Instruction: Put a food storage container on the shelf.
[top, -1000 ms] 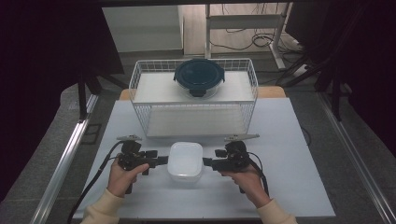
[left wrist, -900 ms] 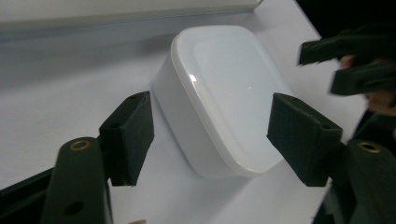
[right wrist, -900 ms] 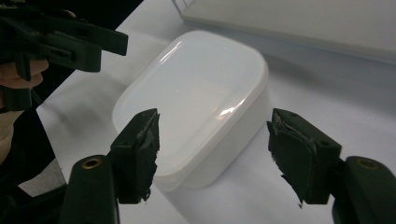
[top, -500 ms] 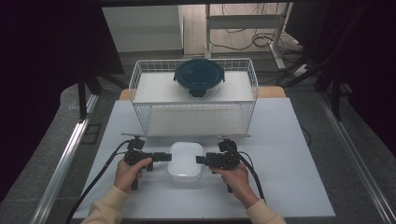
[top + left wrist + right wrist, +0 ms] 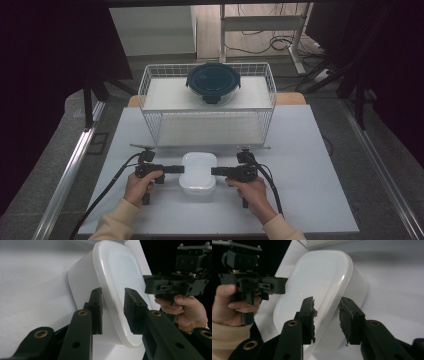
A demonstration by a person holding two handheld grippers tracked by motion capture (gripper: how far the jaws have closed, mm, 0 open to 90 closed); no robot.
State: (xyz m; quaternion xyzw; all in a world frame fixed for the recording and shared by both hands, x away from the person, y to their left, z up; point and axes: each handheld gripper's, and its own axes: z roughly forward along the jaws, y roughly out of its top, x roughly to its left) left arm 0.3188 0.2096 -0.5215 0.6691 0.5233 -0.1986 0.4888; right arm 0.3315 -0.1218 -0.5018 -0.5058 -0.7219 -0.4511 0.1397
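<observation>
Your box (image 5: 198, 172) is white, rounded-cornered, with a smooth glossy lid, sitting on the tabletop (image 5: 310, 165) at 6 o'clock from the wire basket (image 5: 150, 90). Your left tongs (image 5: 181, 169) and right tongs (image 5: 214, 171) have just been closing, each straddling the lid's rim at 9 and 3 o'clock; gaps remain, so neither clamps yet. The box's contents are hidden. One box, one basket, one dark round container (image 5: 213, 83).
</observation>
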